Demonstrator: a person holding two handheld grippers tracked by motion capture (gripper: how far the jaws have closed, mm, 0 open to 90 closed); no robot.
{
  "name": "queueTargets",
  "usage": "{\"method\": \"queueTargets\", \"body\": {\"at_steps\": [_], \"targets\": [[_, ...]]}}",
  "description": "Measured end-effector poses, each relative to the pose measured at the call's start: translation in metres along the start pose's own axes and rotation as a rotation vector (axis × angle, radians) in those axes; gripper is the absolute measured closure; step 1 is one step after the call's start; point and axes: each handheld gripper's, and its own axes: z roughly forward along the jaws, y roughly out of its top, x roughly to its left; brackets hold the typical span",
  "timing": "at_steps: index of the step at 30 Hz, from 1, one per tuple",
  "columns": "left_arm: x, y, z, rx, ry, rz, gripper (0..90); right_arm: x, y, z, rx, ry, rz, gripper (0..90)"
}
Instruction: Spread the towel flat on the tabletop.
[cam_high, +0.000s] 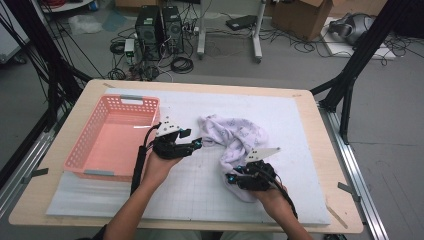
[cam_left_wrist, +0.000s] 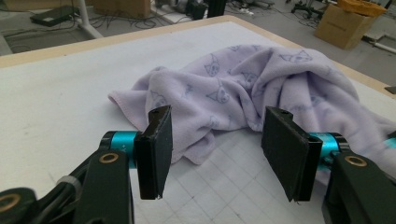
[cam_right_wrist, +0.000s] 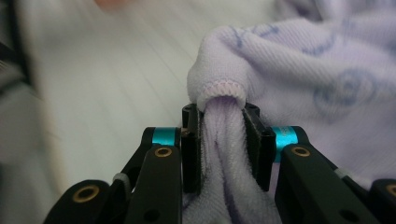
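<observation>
A crumpled lilac towel (cam_high: 235, 134) with a cat print lies on the white mat (cam_high: 290, 107), right of centre. My left gripper (cam_high: 196, 145) rests on the mat just left of the towel's near corner. In the left gripper view its jaws (cam_left_wrist: 218, 128) stand wide apart, with nothing between them and the towel (cam_left_wrist: 261, 79) lying a little beyond the pads. My right gripper (cam_high: 231, 177) is at the towel's front end. In the right gripper view it (cam_right_wrist: 222, 114) is shut on a bunched fold of the towel (cam_right_wrist: 303, 70), and a hemmed edge bulges over the pads.
An empty pink plastic basket (cam_high: 80, 150) stands on the left of the mat, close beside my left hand. The wooden table's (cam_high: 320, 130) edge runs along the right. Cables, computer towers and cardboard boxes sit on the floor behind the table.
</observation>
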Motion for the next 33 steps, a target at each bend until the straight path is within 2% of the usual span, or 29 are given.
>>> {"method": "queueTargets", "body": {"at_steps": [2,5,7,9,12,14,16,18,20,21,23,25,27,31,32,33], "targets": [[0.001,0.001,-0.003,-0.007,0.003,0.0,43.7,-0.003,0.013,-0.012,-0.068,0.019,0.027,70.9],[0.002,0.001,-0.004,-0.011,0.002,-0.006,43.9,-0.024,0.026,-0.034,-0.154,-0.02,0.078,70.7],[0.002,0.0,-0.003,-0.009,-0.002,-0.006,44.1,-0.046,0.028,-0.05,-0.211,-0.065,0.14,70.6],[0.0,-0.001,-0.001,-0.001,-0.007,-0.005,44.3,-0.069,0.024,-0.063,-0.239,-0.147,0.19,70.3],[-0.004,-0.003,0.004,0.01,-0.019,0.005,45.1,-0.103,0.012,-0.079,-0.25,-0.273,0.289,69.7],[-0.007,-0.003,0.007,0.015,-0.026,0.008,45.4,-0.122,0.003,-0.085,-0.232,-0.358,0.326,69.3],[-0.009,-0.004,0.011,0.021,-0.033,0.009,45.8,-0.136,-0.007,-0.088,-0.205,-0.409,0.359,69.3],[-0.01,-0.005,0.014,0.029,-0.041,0.012,46.4,-0.147,-0.017,-0.088,-0.157,-0.462,0.362,68.8],[-0.012,-0.007,0.016,0.034,-0.044,0.012,46.4,-0.154,-0.027,-0.086,-0.113,-0.489,0.38,66.0],[-0.012,-0.007,0.017,0.039,-0.046,0.016,46.4,-0.155,-0.031,-0.086,-0.105,-0.501,0.388,62.4],[-0.013,-0.008,0.017,0.04,-0.044,0.019,46.4,-0.153,-0.035,-0.089,-0.132,-0.515,0.39,51.6],[-0.012,-0.009,0.018,0.045,-0.045,0.02,46.4,-0.147,-0.035,-0.096,-0.161,-0.536,0.366,42.4],[-0.011,-0.009,0.017,0.044,-0.043,0.019,46.5,-0.138,-0.033,-0.105,-0.193,-0.55,0.328,39.4],[-0.014,-0.009,0.017,0.041,-0.049,0.022,46.4,-0.114,-0.027,-0.119,-0.218,-0.588,0.221,38.5],[-0.014,-0.009,0.017,0.04,-0.05,0.023,46.4,-0.107,-0.026,-0.121,-0.231,-0.575,0.191,39.5],[-0.014,-0.009,0.017,0.039,-0.05,0.024,46.4,-0.102,-0.025,-0.121,-0.231,-0.541,0.174,41.6]]}}
